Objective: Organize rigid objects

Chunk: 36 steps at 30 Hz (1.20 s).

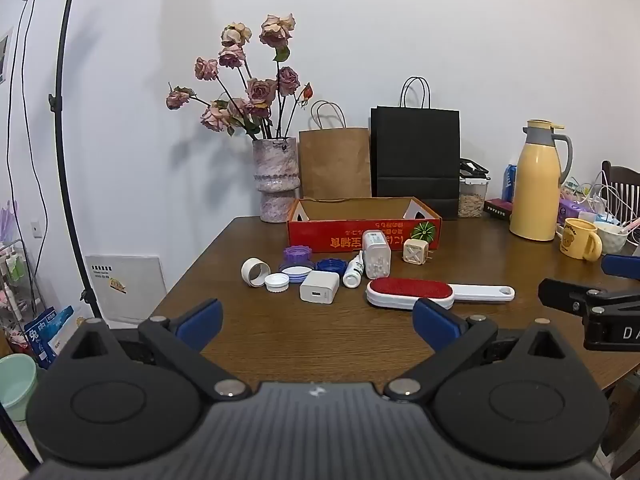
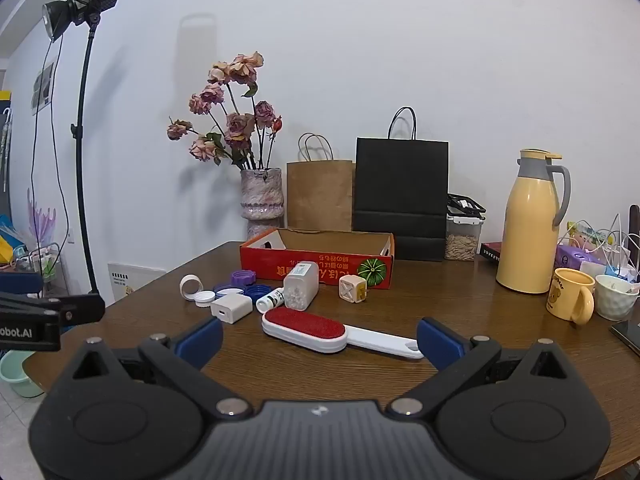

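Now both grippers hang over the near edge of the brown table (image 1: 248, 336), and both are wide open; the left gripper (image 1: 318, 322) has its two blue pads far apart, holds nothing and touches nothing; the right gripper (image 2: 320, 338) is spread just as wide, and it holds nothing too; in the right wrist view the end of the brush handle sits just beside its right blue pad (image 2: 438, 340), but I cannot tell if they touch.

Out in front lies the lint brush (image 1: 412, 293), white with a red top, flat on the table, its handle pointing to the right; behind it is a little bunch of things close together; a white charger (image 1: 319, 287) lies to the left of the brush; a small white bottle (image 1: 353, 270) lies on its side next to a clear box of white pills (image 1: 377, 255) that stands up; a cream plug cube (image 1: 415, 252) sits to the right of that box; to the left are a white ring (image 1: 255, 271), a white cap (image 1: 277, 282), a purple lid (image 1: 297, 254), a blue lid (image 1: 331, 266) and a pale lid (image 1: 296, 272), all near each other.

Behind them sits a red cardboard box (image 1: 348, 236), open on top; a vase of dried roses (image 1: 276, 180), a brown paper bag (image 1: 334, 162), a black paper bag (image 1: 416, 156), a yellow jug (image 1: 536, 188) and a yellow mug (image 1: 580, 238) stand farther back.
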Each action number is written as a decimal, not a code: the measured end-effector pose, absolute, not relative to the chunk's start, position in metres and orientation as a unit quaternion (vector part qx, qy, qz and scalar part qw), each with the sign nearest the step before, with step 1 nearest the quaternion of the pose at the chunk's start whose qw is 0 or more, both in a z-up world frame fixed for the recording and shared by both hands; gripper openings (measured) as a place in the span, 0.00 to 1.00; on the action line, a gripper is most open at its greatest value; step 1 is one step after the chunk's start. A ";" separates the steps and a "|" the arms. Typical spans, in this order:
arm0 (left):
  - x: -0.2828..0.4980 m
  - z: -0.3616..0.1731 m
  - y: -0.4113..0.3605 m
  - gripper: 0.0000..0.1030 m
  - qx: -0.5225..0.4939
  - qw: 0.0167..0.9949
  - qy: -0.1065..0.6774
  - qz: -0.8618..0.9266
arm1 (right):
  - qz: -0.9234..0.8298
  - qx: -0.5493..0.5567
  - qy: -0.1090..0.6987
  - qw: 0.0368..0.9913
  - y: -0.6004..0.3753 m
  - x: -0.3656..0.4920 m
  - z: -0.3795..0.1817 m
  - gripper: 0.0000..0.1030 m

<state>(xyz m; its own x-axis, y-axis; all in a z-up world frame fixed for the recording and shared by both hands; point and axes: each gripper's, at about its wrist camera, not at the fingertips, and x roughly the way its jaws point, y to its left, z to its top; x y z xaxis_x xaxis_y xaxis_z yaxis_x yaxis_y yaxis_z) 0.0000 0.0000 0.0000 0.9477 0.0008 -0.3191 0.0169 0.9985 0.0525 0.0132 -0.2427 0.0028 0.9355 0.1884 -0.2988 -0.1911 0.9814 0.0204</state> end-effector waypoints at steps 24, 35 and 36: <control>0.000 0.003 0.001 1.00 0.020 0.986 0.165 -0.006 | 0.096 -0.005 0.152 0.984 -0.242 0.013 0.000 1.00; 0.000 0.002 0.001 1.00 0.019 0.986 0.164 -0.006 | 0.096 -0.006 0.151 0.984 -0.242 0.013 0.000 1.00; 0.000 0.002 0.001 1.00 0.019 0.986 0.164 -0.006 | 0.096 -0.006 0.151 0.984 -0.243 0.013 0.000 1.00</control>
